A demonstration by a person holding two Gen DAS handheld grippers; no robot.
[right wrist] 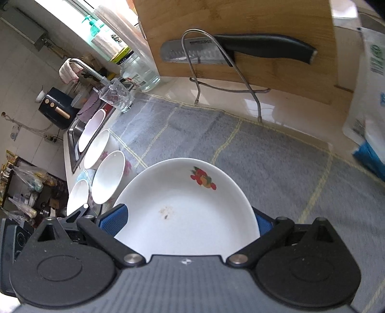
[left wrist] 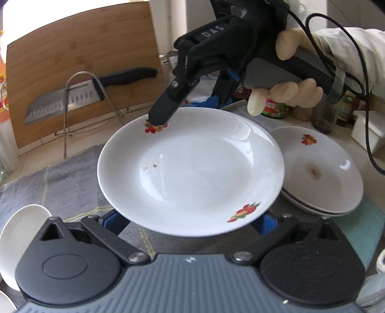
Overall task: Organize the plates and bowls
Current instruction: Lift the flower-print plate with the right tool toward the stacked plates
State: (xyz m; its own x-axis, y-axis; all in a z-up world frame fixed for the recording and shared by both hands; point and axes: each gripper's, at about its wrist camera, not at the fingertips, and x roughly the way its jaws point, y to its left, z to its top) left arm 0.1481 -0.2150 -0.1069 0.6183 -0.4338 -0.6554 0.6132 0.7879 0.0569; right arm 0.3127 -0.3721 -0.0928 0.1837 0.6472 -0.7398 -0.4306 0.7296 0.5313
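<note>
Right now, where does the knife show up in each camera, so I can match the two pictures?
Left wrist: knife at upper left, against the cutting board, behind the wire rack.
Right wrist: knife at top centre, against the same board.
Shared landmark: the held plate with the fruit print.

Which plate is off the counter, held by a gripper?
The large fruit-print plate, gripped at its rim by the right gripper; the other plates lie stacked.
</note>
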